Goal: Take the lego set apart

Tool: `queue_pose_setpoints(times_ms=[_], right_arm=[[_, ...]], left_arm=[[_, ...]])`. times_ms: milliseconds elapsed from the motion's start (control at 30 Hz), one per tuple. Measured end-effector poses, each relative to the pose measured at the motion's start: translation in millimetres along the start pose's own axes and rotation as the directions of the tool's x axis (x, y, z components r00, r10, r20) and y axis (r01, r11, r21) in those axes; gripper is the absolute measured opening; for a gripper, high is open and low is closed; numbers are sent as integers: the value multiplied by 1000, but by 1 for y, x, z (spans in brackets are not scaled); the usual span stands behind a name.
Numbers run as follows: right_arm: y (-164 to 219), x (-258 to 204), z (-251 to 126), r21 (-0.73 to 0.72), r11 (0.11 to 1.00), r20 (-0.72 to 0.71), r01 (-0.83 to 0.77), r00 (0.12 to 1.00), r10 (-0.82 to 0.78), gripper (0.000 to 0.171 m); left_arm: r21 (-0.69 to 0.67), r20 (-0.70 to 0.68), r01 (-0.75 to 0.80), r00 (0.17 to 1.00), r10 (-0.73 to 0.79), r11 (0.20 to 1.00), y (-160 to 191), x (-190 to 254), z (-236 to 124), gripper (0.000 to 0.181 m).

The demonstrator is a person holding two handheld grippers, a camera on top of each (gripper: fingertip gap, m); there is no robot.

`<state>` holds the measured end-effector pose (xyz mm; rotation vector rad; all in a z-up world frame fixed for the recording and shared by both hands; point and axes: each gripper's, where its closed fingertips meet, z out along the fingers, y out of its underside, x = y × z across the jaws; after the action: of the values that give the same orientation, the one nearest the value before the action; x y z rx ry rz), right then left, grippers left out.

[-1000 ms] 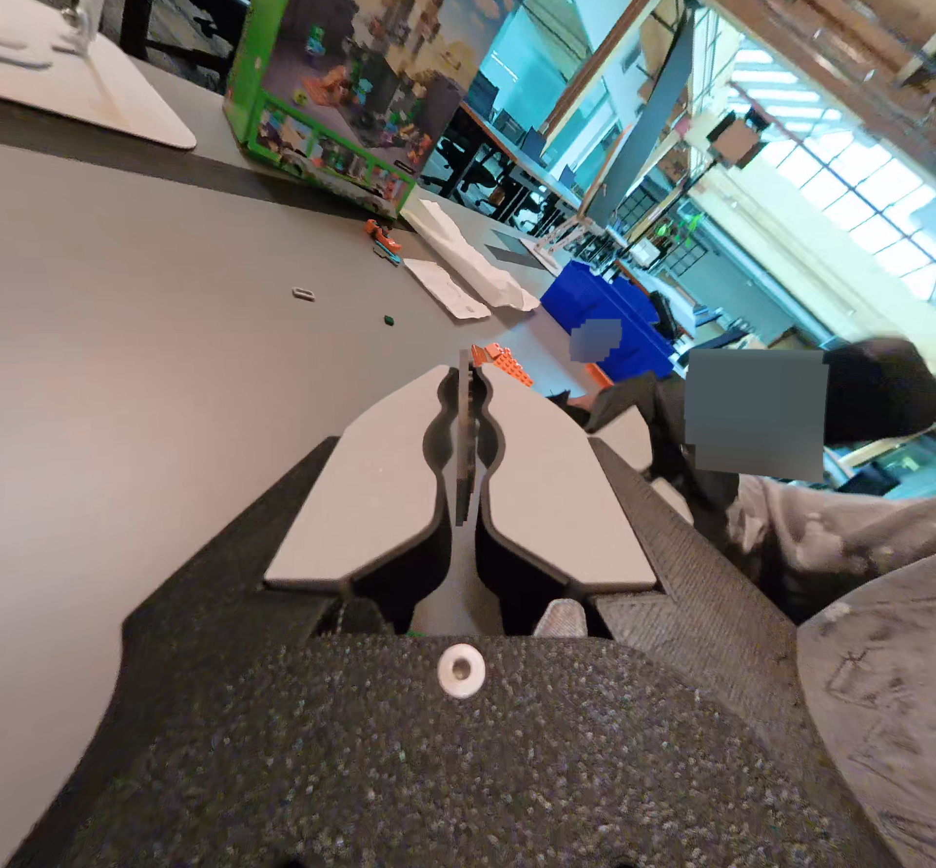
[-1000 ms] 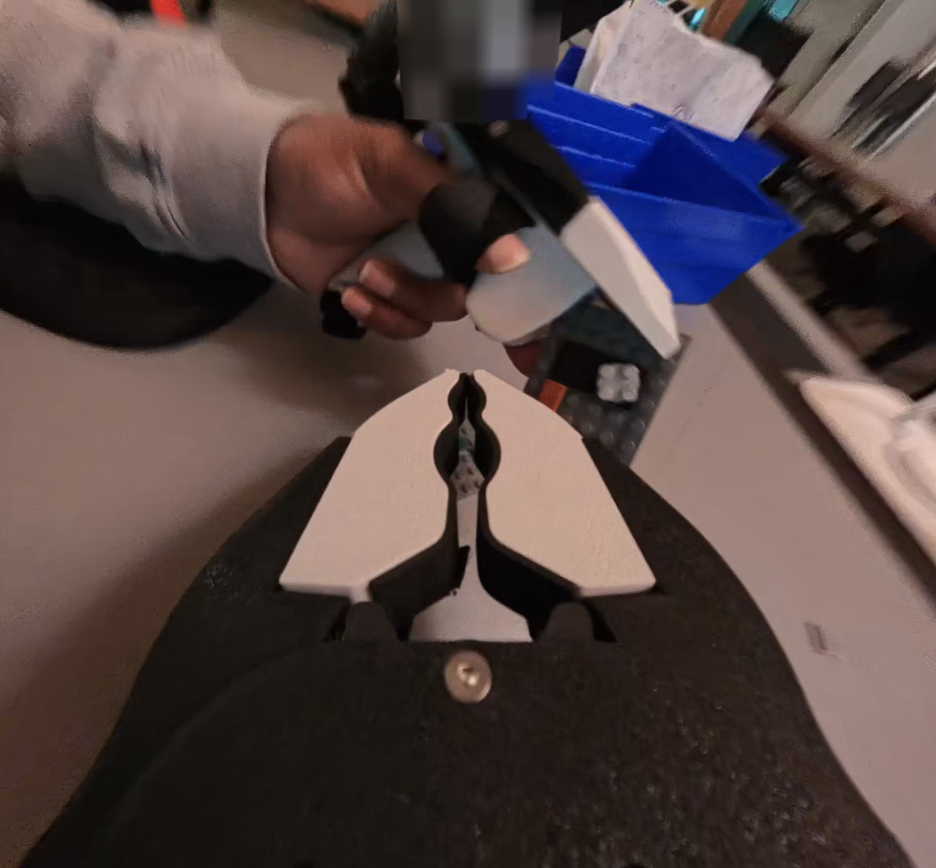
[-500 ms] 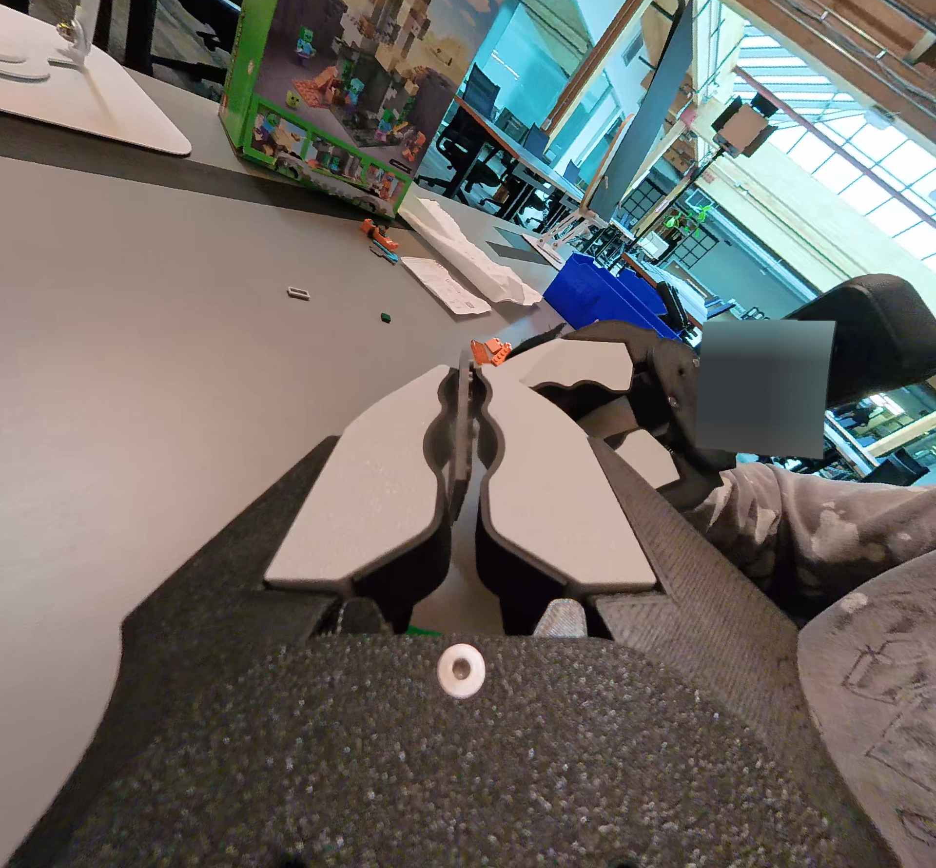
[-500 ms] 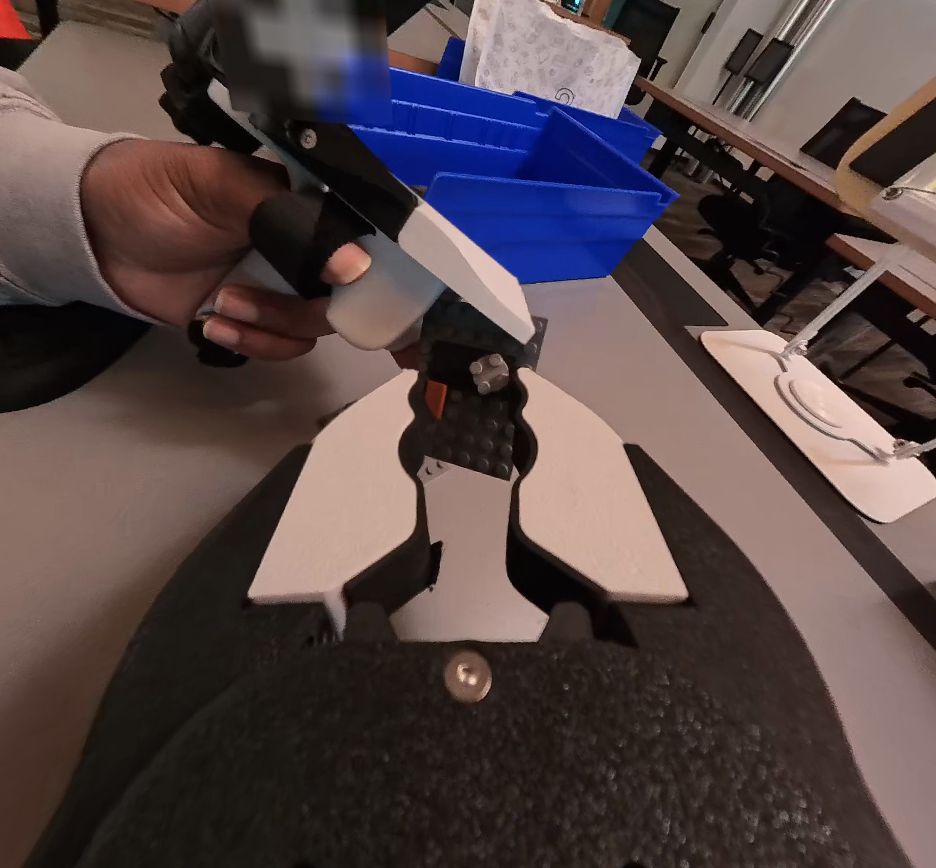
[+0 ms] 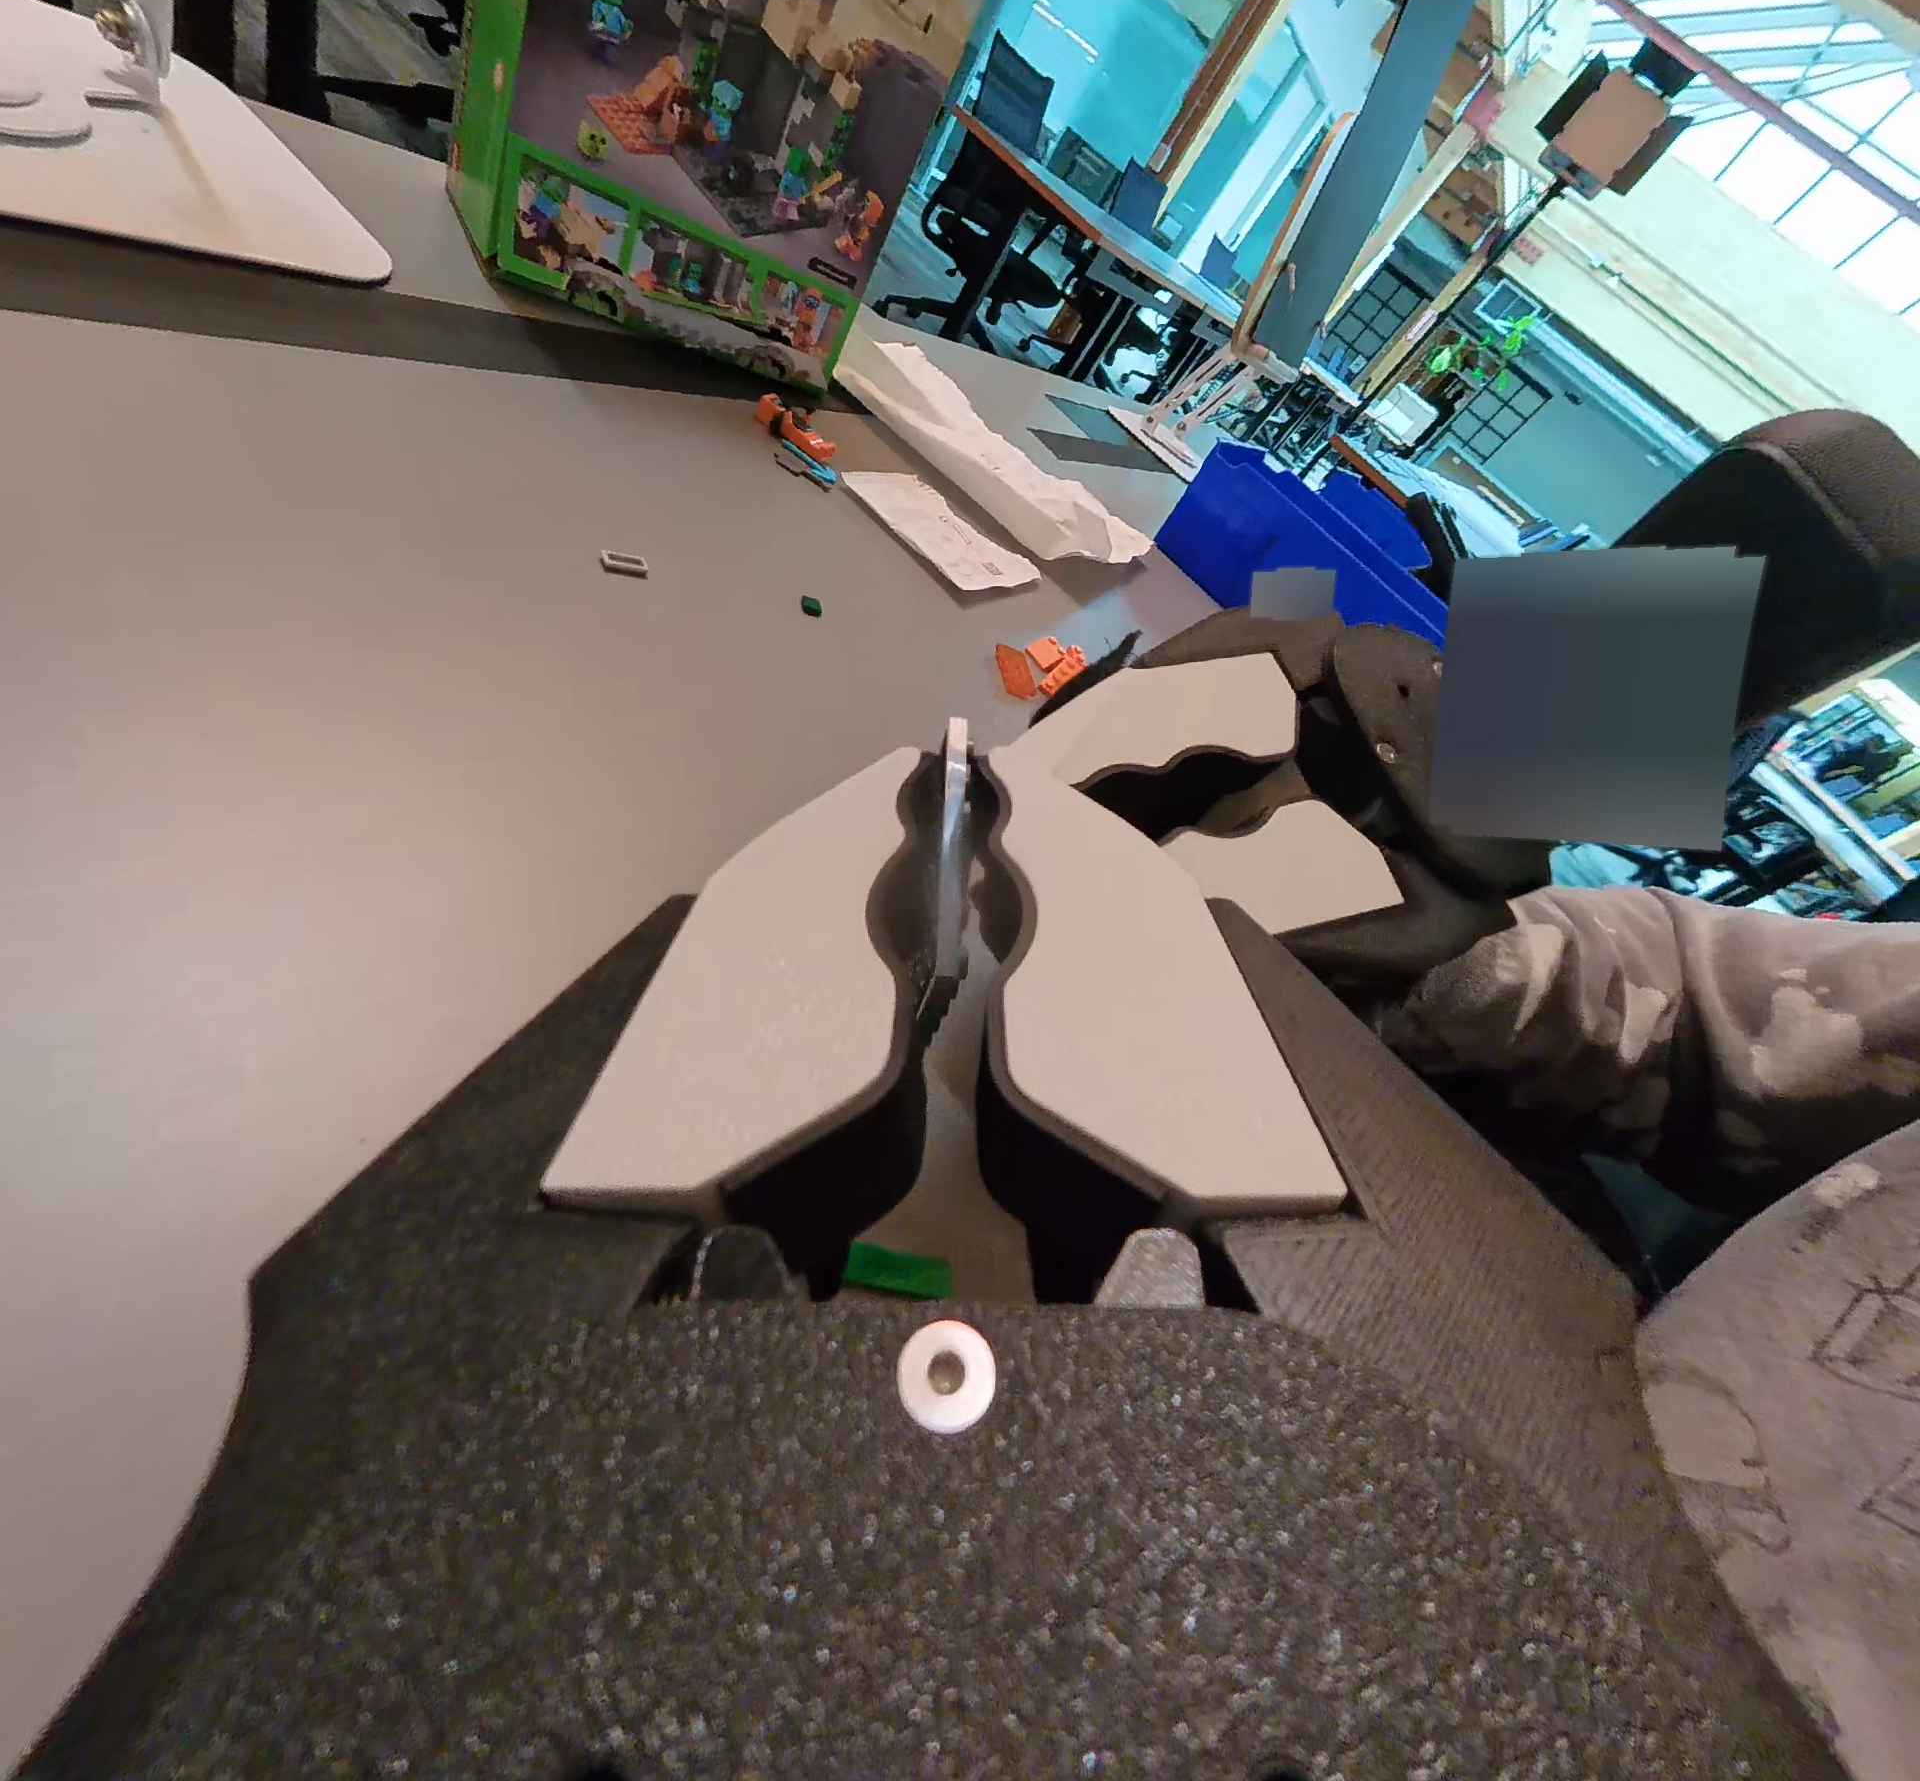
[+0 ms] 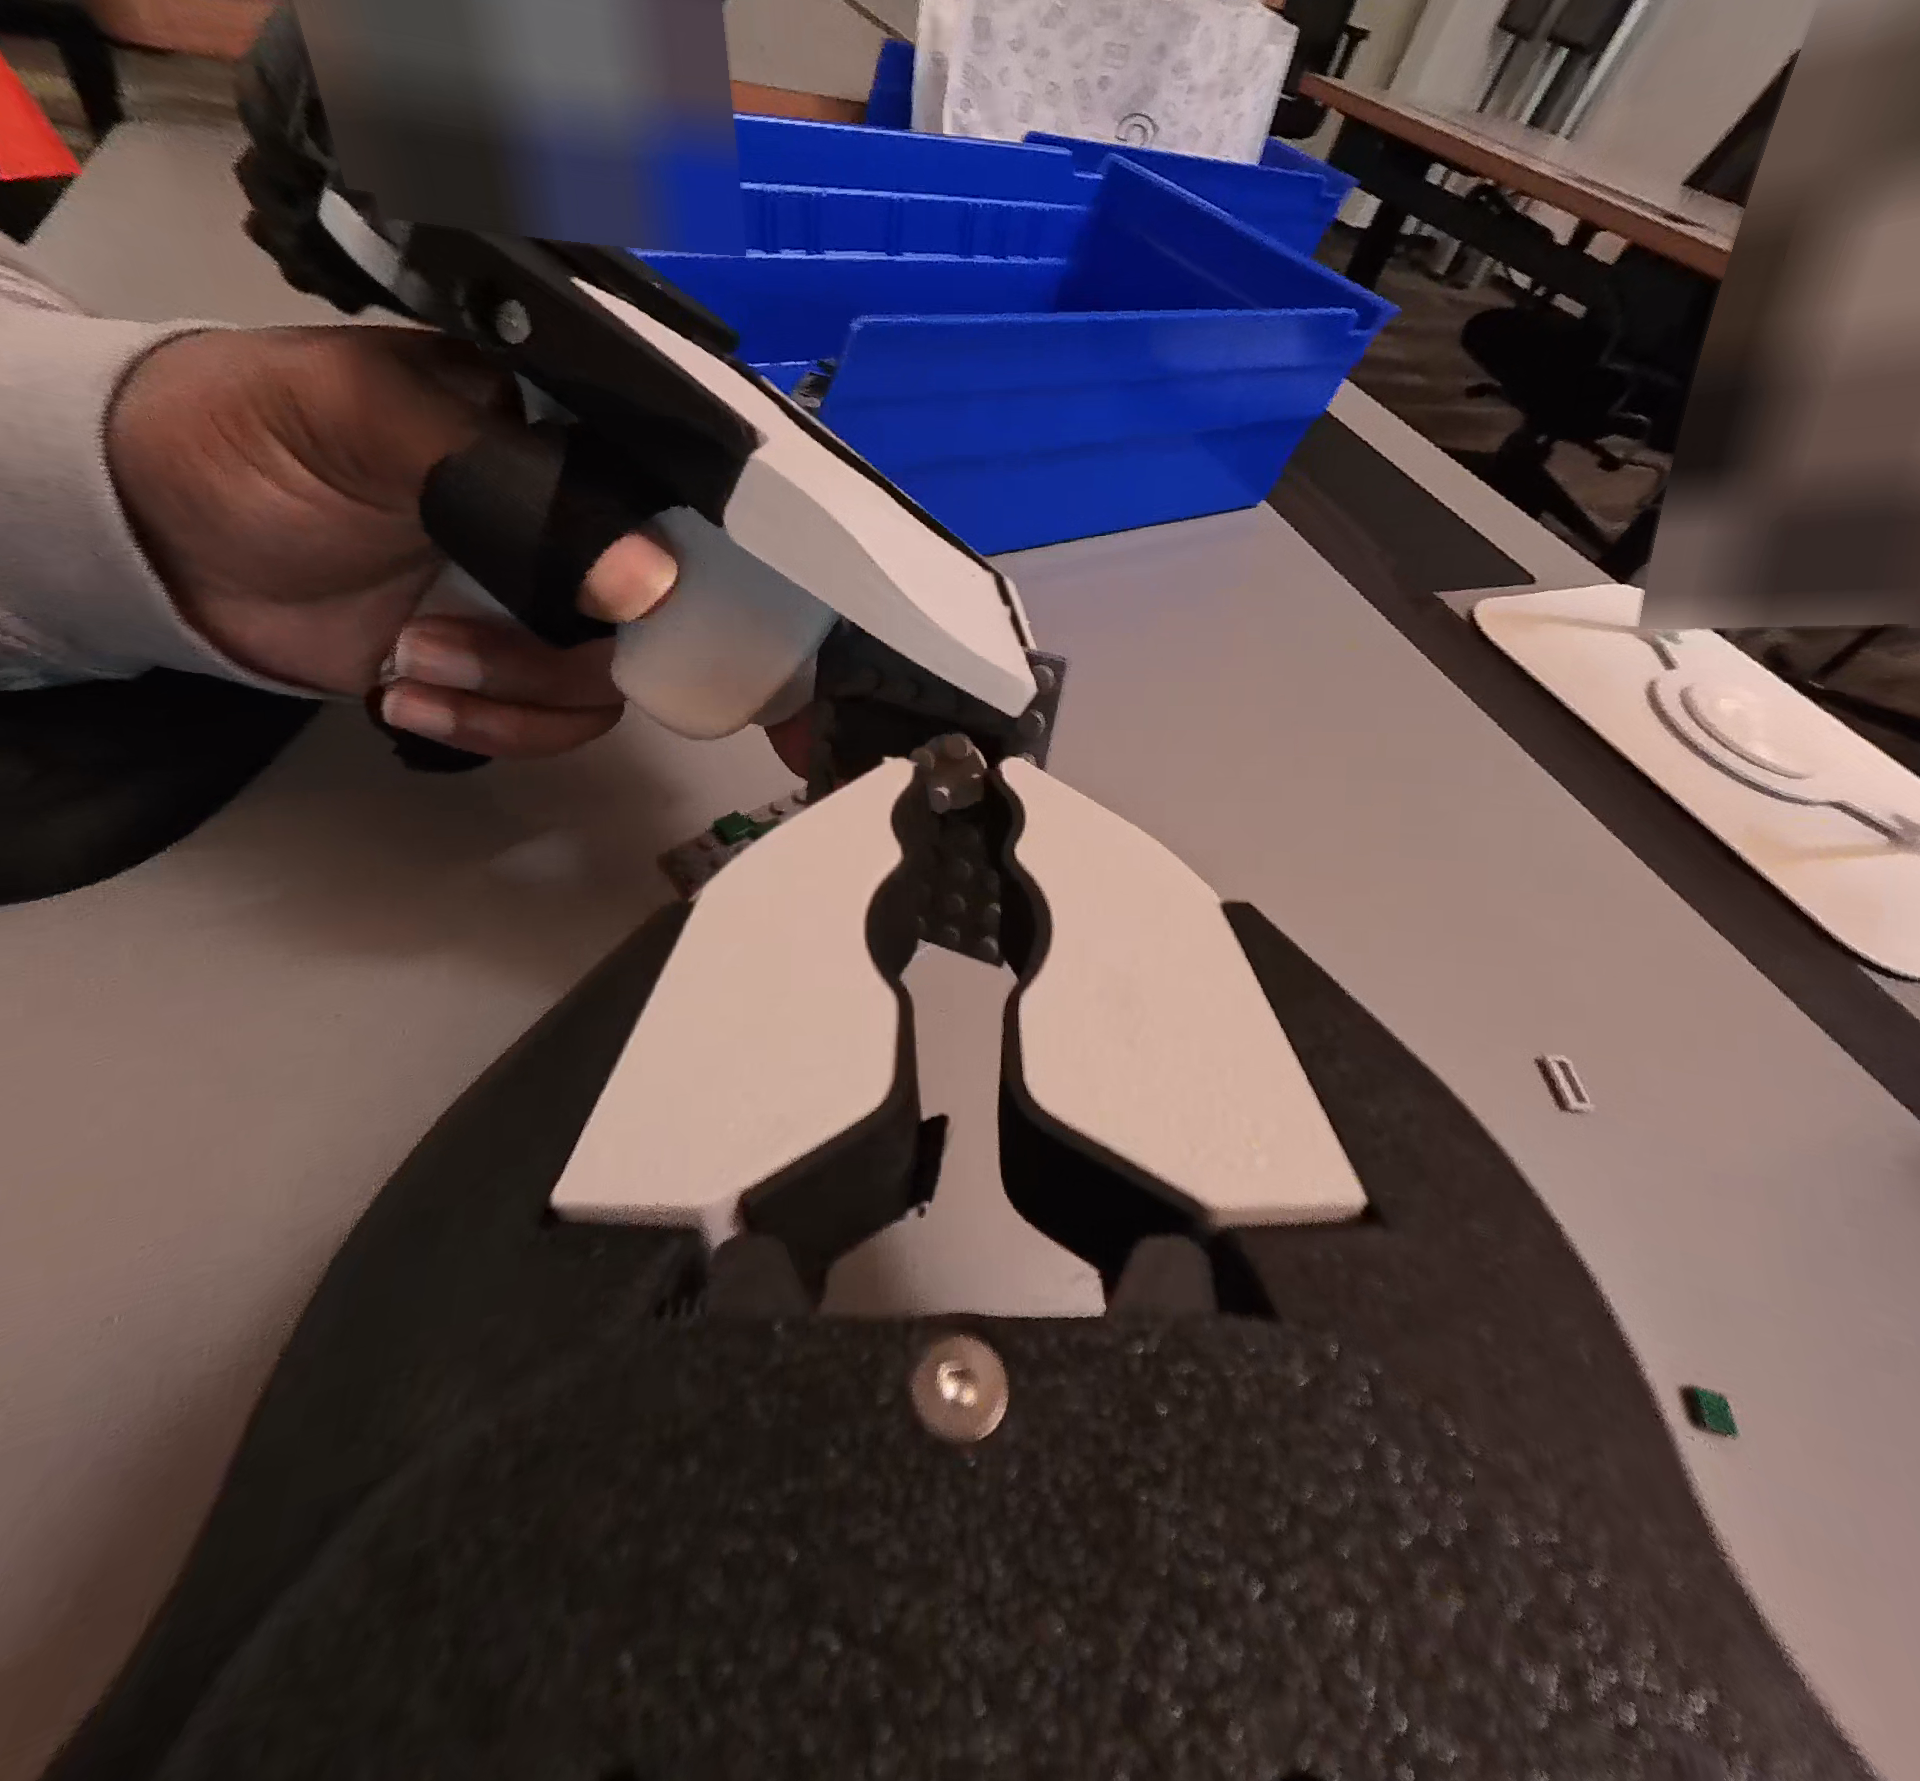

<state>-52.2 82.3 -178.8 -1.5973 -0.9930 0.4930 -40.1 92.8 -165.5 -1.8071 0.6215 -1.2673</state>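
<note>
My left gripper (image 5: 954,765) was pinching a dark grey plate (image 5: 951,858) on edge, held above the desk (image 5: 312,692). My right gripper (image 6: 956,775) had narrowed around a small grey stud piece (image 6: 954,775) on that plate (image 6: 961,890); I could not tell whether it gripped. Orange bricks (image 5: 1034,666) lay just beyond, with blue bins (image 6: 1039,401) and the set's box (image 5: 717,100) farther off.

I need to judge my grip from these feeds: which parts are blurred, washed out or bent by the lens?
Left wrist view: sharp on the left gripper and its dark plate; windows top right blow out; table edge bows. Right wrist view: right gripper and small grey piece clear; hand and edges smeared, background soft.
</note>
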Motion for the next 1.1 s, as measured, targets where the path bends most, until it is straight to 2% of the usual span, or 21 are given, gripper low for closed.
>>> queue_pose_setpoints(times_ms=[167, 367, 733, 767, 833, 900, 1000, 1100], right_arm=[[0, -4, 2, -6, 1000, -3, -28, 1000, 28, 20], [2, -3, -1, 25, 991, 94, -134, 987, 131, 2], [5, -8, -3, 27, 981, 182, -194, 965, 186, 0], [5, -10, -3, 26, 979, 198, -200, 961, 191, 0], [-2, -36, -3, 32, 976, 324, -216, 926, 194, 0], [-3, -36, 0, 48, 994, 254, -97, 964, 81, 0], [-7, -13, -15, 91, 974, 254, -208, 951, 179, 0], [-7, -8, -11, 94, 985, 181, -146, 975, 127, 2]], left_arm=[[-3, 31, -36, 999, 36, 999, -1, -2, 0, 6], [-27, 17, -45, 999, 45, 999, 6, 1, 0, 6], [-57, 19, -69, 997, 70, 996, 9, 1, 4, 6], [-60, 22, -69, 997, 71, 996, 10, 1, 4, 6], [-76, 14, -69, 997, 71, 995, 13, 3, 9, 5], [-76, 39, -91, 995, 94, 993, 11, -2, 10, 5], [4, 53, -34, 998, 33, 999, -9, -15, -6, 5], [13, 23, -15, 1000, 15, 1000, -8, -10, -5, 5]])
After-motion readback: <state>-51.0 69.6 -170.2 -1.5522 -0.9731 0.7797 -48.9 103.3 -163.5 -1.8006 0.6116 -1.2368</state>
